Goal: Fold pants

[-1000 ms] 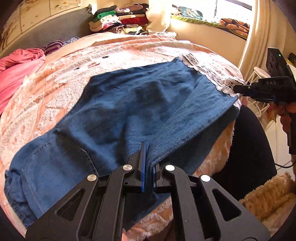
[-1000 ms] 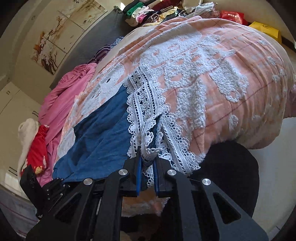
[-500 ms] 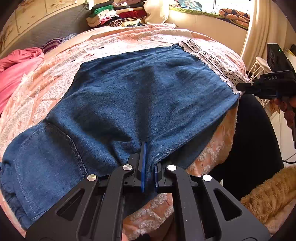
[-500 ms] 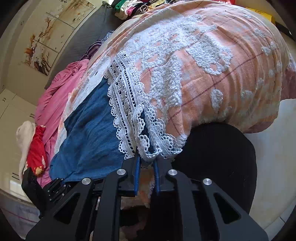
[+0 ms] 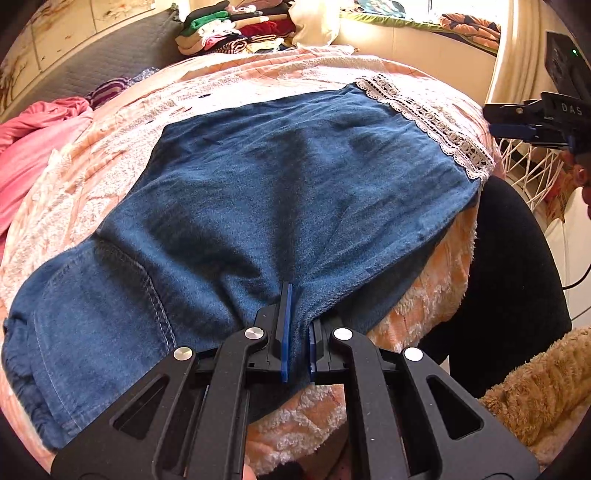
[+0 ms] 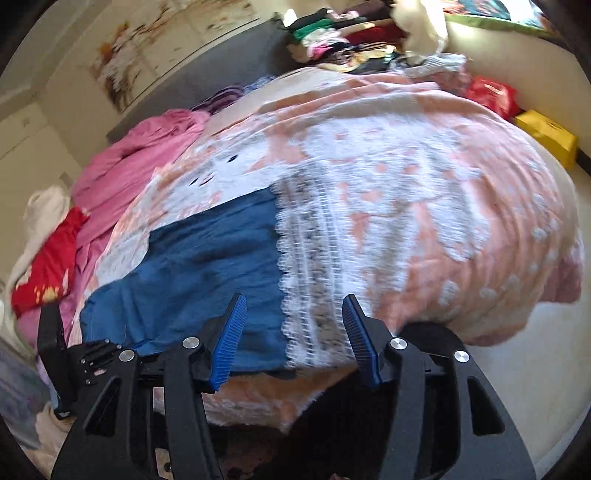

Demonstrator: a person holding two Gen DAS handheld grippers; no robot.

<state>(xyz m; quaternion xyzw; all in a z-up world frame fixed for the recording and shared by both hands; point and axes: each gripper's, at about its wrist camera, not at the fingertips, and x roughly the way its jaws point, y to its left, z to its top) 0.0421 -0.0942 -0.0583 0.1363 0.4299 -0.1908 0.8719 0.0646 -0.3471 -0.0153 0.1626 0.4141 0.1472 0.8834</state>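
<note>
A heap of folded clothes (image 5: 236, 29) sits at the far end of the bed (image 5: 258, 77), with a pink blanket (image 6: 136, 166) bunched alongside. The denim pants (image 5: 258, 192) lie spread flat on the bed. The left tongs (image 5: 297, 332) are clenched on their near edge; the right tongs (image 6: 293, 336) are spread wide, holding nothing, just before the lace hem (image 6: 310, 280).

Right wrist view smeared by motion blur: lace hem (image 6: 314, 280) of the pants (image 6: 207, 266) soft, its pattern unreadable. Near pants edge in the left wrist view hidden between the fingers of the left gripper (image 5: 297, 332). Right gripper (image 5: 517, 122) cut off by the frame edge. Far clothes pile (image 5: 229, 29) too small to sort.
</note>
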